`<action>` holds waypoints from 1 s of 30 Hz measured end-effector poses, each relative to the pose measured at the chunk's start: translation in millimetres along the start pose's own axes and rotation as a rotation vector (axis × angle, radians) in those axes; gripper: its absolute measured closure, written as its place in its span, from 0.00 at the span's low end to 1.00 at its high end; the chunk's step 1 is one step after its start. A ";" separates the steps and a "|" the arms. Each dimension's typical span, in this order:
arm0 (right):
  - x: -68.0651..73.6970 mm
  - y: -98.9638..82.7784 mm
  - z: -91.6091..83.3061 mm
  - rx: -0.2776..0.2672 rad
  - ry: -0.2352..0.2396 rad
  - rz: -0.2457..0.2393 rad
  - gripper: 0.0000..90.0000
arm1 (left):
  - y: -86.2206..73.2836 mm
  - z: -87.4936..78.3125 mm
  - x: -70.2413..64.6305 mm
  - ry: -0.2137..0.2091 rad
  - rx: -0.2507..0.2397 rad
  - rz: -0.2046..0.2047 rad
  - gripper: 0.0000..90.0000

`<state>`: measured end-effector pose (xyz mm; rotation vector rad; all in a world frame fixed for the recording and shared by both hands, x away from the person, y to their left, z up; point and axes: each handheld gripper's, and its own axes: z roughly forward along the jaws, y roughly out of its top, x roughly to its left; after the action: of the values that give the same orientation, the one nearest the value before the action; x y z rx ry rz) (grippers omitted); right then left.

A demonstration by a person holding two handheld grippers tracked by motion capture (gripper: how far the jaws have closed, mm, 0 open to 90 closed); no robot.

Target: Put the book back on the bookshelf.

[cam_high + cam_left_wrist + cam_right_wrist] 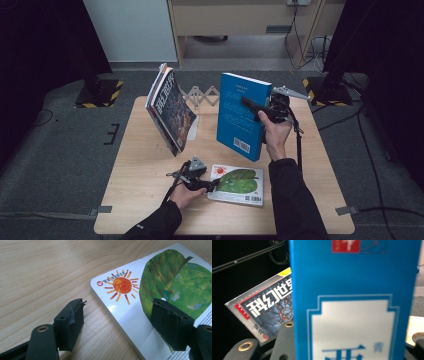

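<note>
The right gripper [260, 111] is clamped on a tall blue paperback book [241, 116], holding it upright above the middle of the pale wooden table [140, 165]. At lower centre the left gripper [209, 186] stands with jaws apart astride the corner of a flat white picture book with a green leaf and orange sun [236, 185], not pinching it. This looks like shelving: next, the blue book probably goes beside the leaning dark magazines [170, 110] at upper left, on its bottom edge.

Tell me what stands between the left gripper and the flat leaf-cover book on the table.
Nothing visible. The left gripper is open astride the near corner of the white picture book with a green leaf and orange sun, one of its fingers over the bare light wooden table, the other over the cover.
</note>
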<state>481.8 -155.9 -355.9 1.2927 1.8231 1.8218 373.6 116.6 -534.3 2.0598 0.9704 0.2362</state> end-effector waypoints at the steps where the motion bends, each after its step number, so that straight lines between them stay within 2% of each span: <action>1: -0.5 0.0 2.3 -0.002 -0.003 0.002 0.69 | -0.1 0.0 0.0 0.000 -0.001 0.000 0.28; 7: 1.3 3.8 22.9 -0.006 -0.017 -0.029 0.69 | -0.8 -0.1 -0.1 -0.001 -0.005 0.000 0.28; 10: 0.6 3.4 32.9 -0.011 -0.027 -0.022 0.69 | -1.2 -0.1 -0.2 0.000 -0.009 0.000 0.28; 18: 0.0 -1.5 56.2 -0.035 -0.062 -0.037 0.69 | -1.6 -0.4 -0.5 -0.001 -0.009 0.001 0.28; 30: 4.8 -10.7 91.8 -0.023 -0.093 -0.069 0.69 | -2.2 -1.0 -0.8 -0.005 -0.009 0.002 0.28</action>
<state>540.8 -88.9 -380.3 1.2680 1.7700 1.7127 371.4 117.5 -535.2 2.0525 0.9632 0.2362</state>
